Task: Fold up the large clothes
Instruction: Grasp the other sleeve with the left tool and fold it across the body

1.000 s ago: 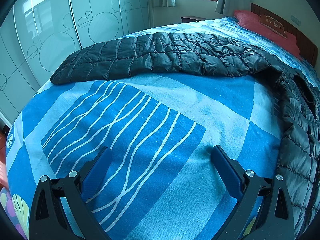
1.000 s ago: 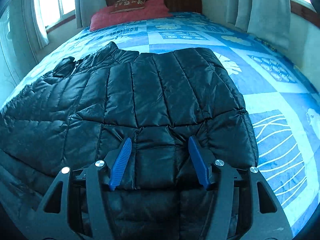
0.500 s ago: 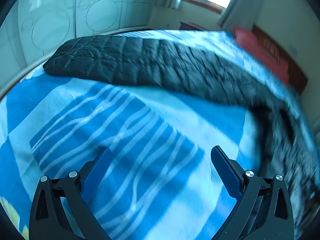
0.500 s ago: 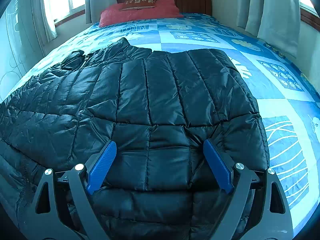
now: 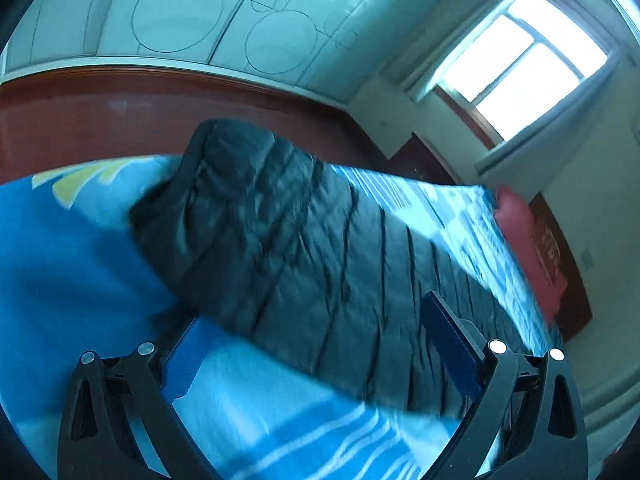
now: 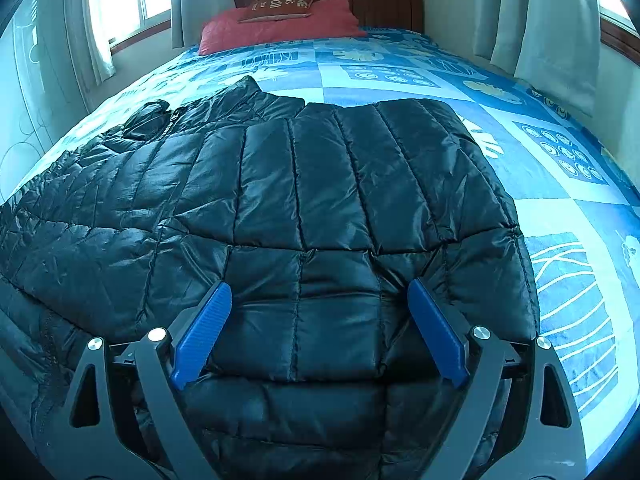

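Black puffer jacket (image 6: 304, 200) lying spread on the bed (image 6: 560, 184), both grippers hovering with spread jaws.

The jacket is lying flat across the blue patterned bedspread, its collar pointing toward the red pillow (image 6: 276, 24) at the headboard, one folded-over panel lying on top of its near half. The right gripper (image 6: 320, 312) is hanging just above the jacket's near hem, its jaws having just been opening and now standing wide, the blue pads (image 6: 204, 332) pressing on nothing. In the blurred left wrist view, one sleeve (image 5: 288, 232) is stretching out from the jacket toward the bed's edge, and the left gripper (image 5: 316, 344) is hovering over it, jaws spread and gripping nothing.
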`<state>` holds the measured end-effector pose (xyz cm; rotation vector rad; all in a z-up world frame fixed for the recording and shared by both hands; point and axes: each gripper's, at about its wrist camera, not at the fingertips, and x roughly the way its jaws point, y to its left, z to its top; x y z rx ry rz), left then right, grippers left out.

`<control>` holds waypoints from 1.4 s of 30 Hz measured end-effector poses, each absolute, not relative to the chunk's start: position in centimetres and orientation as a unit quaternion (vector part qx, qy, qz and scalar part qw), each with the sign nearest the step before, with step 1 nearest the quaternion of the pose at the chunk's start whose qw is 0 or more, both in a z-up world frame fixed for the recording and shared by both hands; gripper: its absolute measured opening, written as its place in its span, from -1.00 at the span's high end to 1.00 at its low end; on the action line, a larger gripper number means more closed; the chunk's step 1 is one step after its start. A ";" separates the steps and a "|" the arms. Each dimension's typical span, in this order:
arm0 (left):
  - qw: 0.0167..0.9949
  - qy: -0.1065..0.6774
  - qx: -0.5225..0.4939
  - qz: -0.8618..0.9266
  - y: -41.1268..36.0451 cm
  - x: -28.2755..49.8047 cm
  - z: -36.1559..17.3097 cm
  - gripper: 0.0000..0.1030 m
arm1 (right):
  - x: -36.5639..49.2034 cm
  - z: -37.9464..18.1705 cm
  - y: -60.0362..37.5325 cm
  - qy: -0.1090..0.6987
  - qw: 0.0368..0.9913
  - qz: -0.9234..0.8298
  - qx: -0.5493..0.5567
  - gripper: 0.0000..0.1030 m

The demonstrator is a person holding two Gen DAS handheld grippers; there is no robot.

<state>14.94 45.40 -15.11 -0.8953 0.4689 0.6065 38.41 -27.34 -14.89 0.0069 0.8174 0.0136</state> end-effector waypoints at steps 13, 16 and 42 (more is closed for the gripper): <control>0.813 0.217 -0.409 0.353 45.8 16.3 -13.8 0.87 | 38.3 -15.0 -27.3 0.395 0.919 0.004 -0.002 -0.74; 0.831 0.210 -0.380 0.347 43.9 17.5 -11.9 0.88 | 38.3 -15.0 -27.2 0.395 0.919 0.003 -0.003 -0.74; 0.940 0.335 -0.061 -0.030 -4.6 37.7 -7.5 0.88 | 38.3 -14.9 -27.5 0.390 0.921 0.008 0.007 -0.75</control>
